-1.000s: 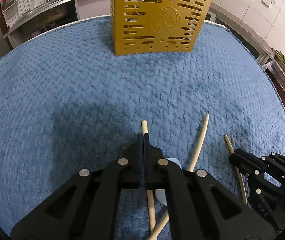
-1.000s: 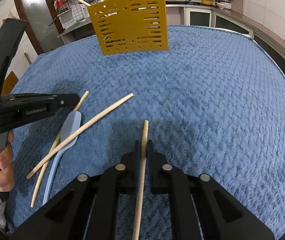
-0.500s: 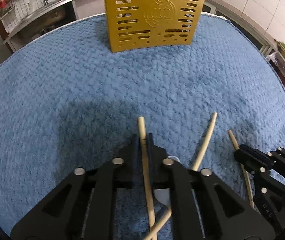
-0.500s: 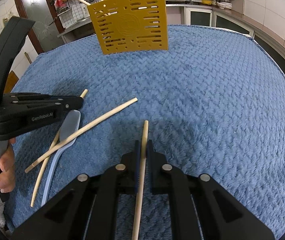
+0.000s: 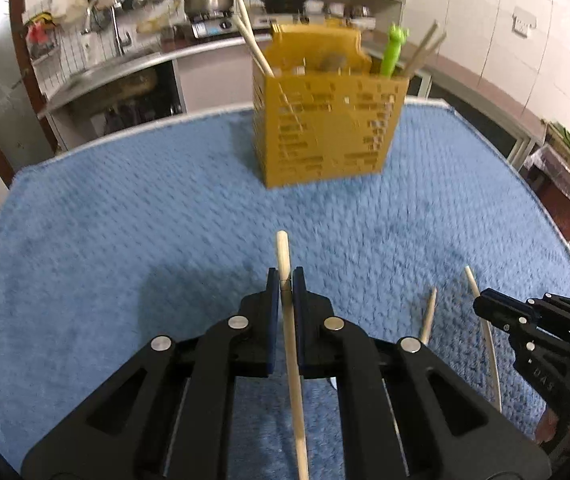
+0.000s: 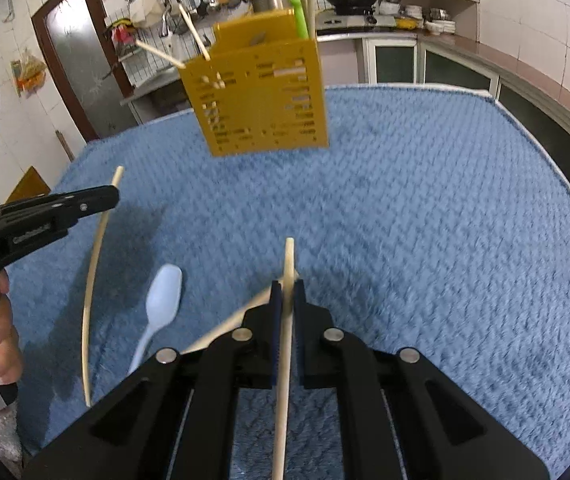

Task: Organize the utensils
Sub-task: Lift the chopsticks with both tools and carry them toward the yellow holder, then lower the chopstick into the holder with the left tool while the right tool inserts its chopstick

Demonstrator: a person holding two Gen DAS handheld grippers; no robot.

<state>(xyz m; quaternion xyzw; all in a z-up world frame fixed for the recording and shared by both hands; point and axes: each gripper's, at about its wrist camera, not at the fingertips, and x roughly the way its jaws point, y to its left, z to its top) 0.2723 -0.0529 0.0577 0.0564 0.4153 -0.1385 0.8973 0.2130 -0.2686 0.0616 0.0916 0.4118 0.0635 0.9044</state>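
Note:
My left gripper (image 5: 285, 276) is shut on a pale wooden chopstick (image 5: 283, 248), held above the blue mat (image 5: 125, 240). My right gripper (image 6: 287, 286) is shut on a second chopstick (image 6: 290, 256), also off the mat. Each gripper shows in the other's view: the right gripper (image 5: 479, 306) at the right edge, the left gripper (image 6: 115, 196) at the left edge with its chopstick (image 6: 95, 248). A light blue spoon (image 6: 163, 296) and a loose chopstick (image 6: 225, 326) lie on the mat between them. The yellow slotted holder (image 5: 325, 136) stands upright ahead, holding chopsticks and a green utensil (image 5: 391, 54).
A kitchen counter (image 5: 125, 68) with a sink, hanging tools and a pot runs behind the table. Cabinets and a tiled wall (image 6: 525, 40) stand to the right. A person's fingers (image 6: 1, 332) hold the left gripper's handle. The mat's far edge (image 6: 405, 88) lies just beyond the holder.
Both grippers have risen from the mat, each carrying its chopstick, and tilted up so the holder's top and the kitchen come into view. The spoon and loose chopstick stay put.

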